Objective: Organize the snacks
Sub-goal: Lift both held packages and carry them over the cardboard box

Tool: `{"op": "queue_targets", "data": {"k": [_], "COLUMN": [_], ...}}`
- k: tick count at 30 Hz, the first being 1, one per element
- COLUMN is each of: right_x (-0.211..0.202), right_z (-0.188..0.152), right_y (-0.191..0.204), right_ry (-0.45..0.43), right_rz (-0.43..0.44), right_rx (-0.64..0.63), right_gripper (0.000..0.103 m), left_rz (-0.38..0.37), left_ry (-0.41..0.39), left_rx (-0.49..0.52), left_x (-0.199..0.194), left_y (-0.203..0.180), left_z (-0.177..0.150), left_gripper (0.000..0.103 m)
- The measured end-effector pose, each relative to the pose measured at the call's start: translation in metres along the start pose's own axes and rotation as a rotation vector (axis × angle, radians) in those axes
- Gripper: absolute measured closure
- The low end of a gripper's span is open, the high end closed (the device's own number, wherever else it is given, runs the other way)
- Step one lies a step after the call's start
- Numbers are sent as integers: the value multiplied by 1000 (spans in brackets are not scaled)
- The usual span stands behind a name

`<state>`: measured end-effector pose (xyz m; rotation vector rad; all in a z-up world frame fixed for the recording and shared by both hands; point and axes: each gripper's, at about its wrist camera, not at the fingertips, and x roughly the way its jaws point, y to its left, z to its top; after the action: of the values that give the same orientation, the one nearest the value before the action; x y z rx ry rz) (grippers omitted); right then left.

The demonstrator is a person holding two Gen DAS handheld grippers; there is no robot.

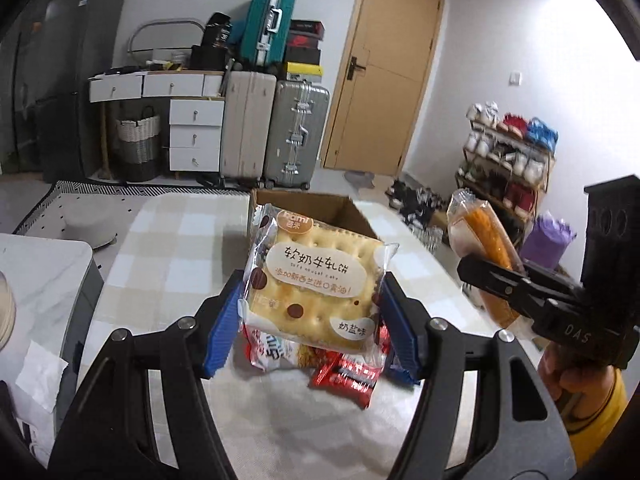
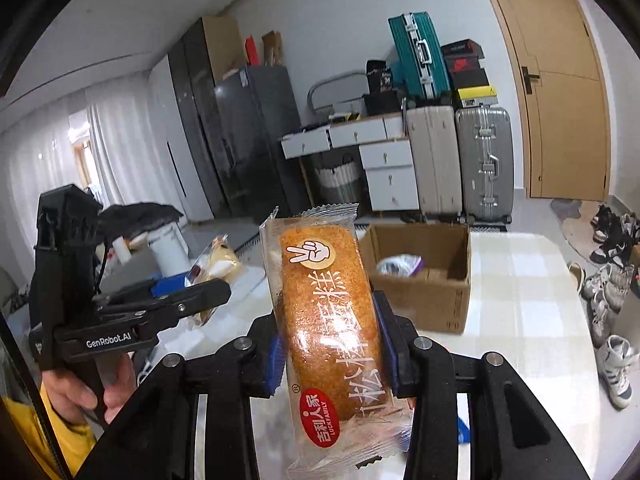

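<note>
Glossy plastic wrappers [image 1: 320, 280]; matt cardboard box [image 2: 432, 300].

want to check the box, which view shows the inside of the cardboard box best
The right wrist view: the cardboard box stands open with a wrapped item visible inside. In the left wrist view the cracker pack hides most of the box; only its back wall and rim show.
</note>
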<state>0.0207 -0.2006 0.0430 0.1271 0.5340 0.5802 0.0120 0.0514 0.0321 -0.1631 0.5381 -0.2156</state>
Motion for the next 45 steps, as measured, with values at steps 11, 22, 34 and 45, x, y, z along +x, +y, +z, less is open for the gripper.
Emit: {"op": "queue_targets", "data": {"k": [11, 22, 34, 45], "right_x": [2, 9, 53, 122], "right_z": [18, 45, 79, 109], "right_y": [4, -3, -35, -82], "right_ry": [-24, -41, -24, 53], "right_rz": [8, -8, -43, -37], "right_rx": [5, -40, -44, 14], "right_gripper": [64, 64, 64, 64], "left_rz": [31, 36, 44, 44], "left_ry": [-57, -43, 11, 100], "left_rx": [17, 82, 59, 56], "left_x": [-25, 11, 78, 170], "left_y": [-4, -9, 3, 4], "left_z": [31, 65, 99, 118], "left_gripper": [40, 40, 40, 40]}}
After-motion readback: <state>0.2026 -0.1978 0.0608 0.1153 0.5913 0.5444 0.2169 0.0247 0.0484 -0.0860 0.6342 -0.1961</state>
